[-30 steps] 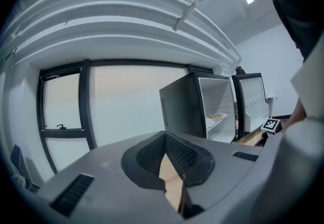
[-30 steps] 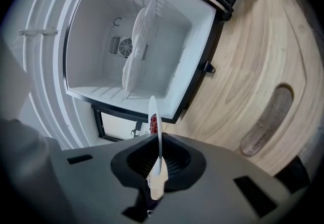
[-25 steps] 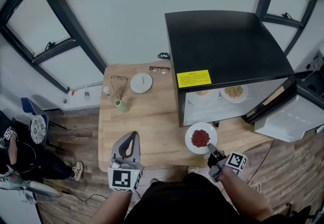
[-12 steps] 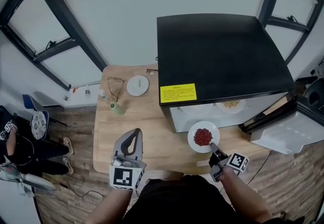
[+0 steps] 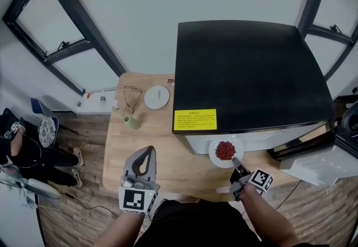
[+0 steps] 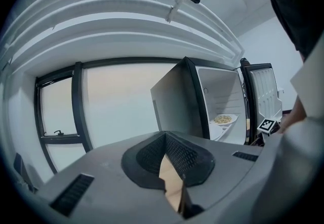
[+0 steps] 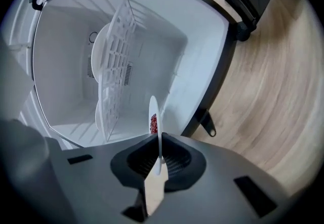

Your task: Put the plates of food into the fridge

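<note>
Plate (image 5: 225,150) moved up to fridge (image 5: 246,72) mouth at lower right, right gripper (image 5: 235,161) pinching its rim, left gripper (image 5: 147,151) closed empty; thin rim hold might tip it, spilling food.

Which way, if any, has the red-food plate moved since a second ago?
Yes. The plate, held in the right gripper, went toward the fridge; its far rim now reaches the fridge's front edge.
</note>
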Tool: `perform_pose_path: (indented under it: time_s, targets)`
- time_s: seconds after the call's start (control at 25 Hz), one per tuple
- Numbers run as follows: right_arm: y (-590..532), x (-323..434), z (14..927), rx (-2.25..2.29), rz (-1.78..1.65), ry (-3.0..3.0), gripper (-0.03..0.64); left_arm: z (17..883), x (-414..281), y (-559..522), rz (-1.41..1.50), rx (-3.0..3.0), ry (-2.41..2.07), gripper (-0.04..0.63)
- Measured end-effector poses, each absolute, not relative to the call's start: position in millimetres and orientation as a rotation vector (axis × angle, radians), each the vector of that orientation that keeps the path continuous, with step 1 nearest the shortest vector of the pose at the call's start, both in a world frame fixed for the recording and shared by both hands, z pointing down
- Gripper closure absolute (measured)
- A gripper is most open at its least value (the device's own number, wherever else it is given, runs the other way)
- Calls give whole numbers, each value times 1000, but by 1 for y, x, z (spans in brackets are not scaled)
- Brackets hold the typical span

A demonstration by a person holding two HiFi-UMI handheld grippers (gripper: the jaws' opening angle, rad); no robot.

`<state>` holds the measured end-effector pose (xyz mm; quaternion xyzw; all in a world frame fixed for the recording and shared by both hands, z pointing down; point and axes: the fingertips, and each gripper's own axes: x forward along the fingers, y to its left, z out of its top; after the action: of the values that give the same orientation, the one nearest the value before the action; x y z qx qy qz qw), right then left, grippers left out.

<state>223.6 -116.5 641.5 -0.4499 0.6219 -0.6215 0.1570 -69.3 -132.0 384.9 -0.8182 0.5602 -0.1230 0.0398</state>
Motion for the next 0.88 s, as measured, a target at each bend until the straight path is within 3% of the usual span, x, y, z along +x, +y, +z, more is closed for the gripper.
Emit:
perform_pose_path:
  time_s: [0.88]
  targets:
    - [-192,193,649,-1291,-1774,1835,584,407,-106,-147,-393,-2479,1906,591]
